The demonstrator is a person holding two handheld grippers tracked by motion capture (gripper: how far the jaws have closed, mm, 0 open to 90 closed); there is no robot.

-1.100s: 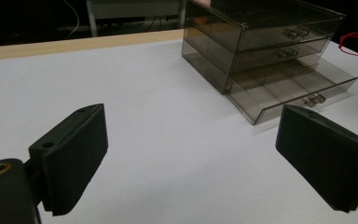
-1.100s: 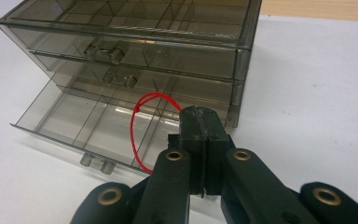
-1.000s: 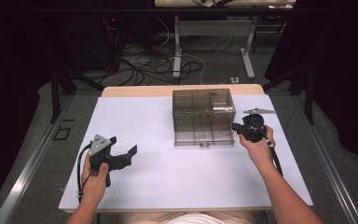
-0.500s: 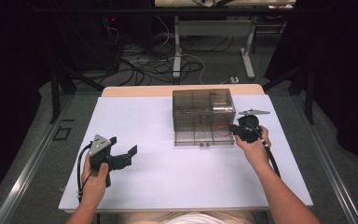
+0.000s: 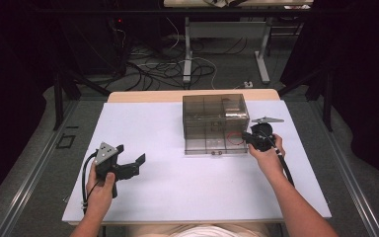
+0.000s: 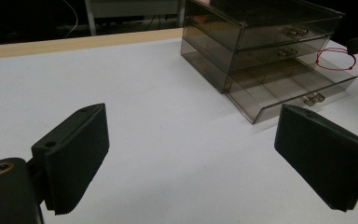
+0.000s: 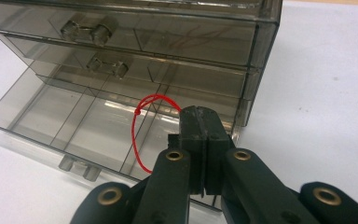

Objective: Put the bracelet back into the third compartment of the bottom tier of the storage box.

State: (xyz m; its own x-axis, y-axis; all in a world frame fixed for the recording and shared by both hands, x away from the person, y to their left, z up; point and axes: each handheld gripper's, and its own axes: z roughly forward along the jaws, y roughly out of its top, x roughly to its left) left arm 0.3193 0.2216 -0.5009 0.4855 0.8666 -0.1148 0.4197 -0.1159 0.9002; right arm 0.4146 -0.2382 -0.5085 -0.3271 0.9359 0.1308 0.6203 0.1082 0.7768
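Observation:
A smoky clear drawer unit [image 5: 216, 109] stands at the back middle of the table, its bottom drawer [image 5: 208, 145] pulled out. My right gripper [image 5: 249, 136] is shut on a thin red string loop [image 5: 235, 138] and holds it over the right end of that drawer. In the right gripper view the closed jaws [image 7: 199, 117] pinch the red loop [image 7: 140, 123] above the divided drawer [image 7: 70, 114]. My left gripper [image 5: 130, 154] rests open over the table's left part, with nothing between its pads [image 6: 77, 154]. From there the unit [image 6: 261, 32] and the loop [image 6: 336, 58] show far off.
A white sheet [image 5: 177, 192] covers the table, and a wooden strip [image 5: 143, 96] runs along its back edge. Behind it, cables and desk legs [image 5: 187, 54] lie on the floor. Both upper drawers [image 7: 121, 42] are closed. A cable [image 5: 286, 170] trails from the right gripper.
The right gripper has edged slightly left toward the open drawer, carrying the red loop. The left gripper has stayed still.

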